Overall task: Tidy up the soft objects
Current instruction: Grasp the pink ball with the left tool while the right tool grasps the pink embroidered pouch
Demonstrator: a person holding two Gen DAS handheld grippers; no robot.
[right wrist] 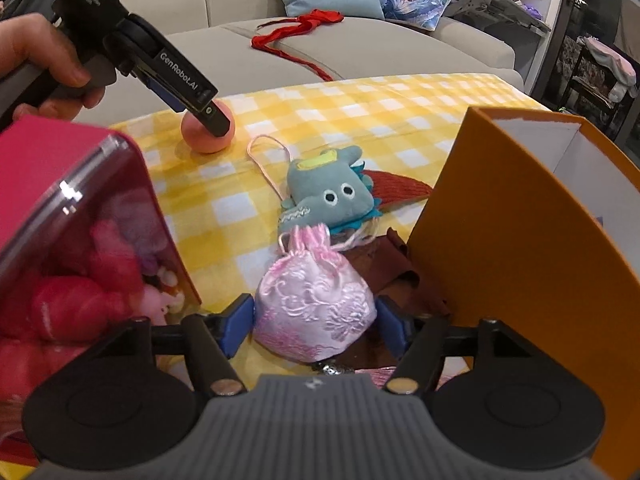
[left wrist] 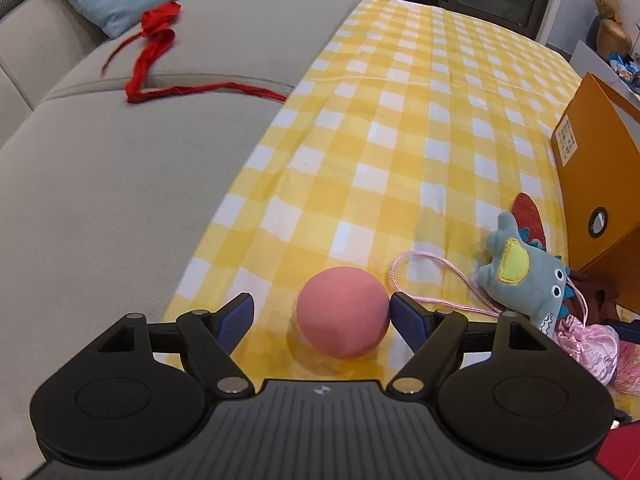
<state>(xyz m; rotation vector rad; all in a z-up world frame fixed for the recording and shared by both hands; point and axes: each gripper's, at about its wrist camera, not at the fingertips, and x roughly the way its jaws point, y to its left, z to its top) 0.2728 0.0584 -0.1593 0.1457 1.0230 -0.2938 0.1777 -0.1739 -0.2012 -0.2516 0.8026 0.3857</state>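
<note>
Ball point(left wrist: 343, 312) sits on the checked bench point(left wrist: 400, 128) between our left tool point(left wrist: 322, 316), spread wide to straddle it; our right tool point(right wrist: 316, 320) brackets the pouch point(right wrist: 316, 312), pads not yet pressing.

Checked cloth point(left wrist: 420, 128): ball point(left wrist: 343, 312), plush point(right wrist: 326, 196), pouch point(right wrist: 316, 312)
</note>
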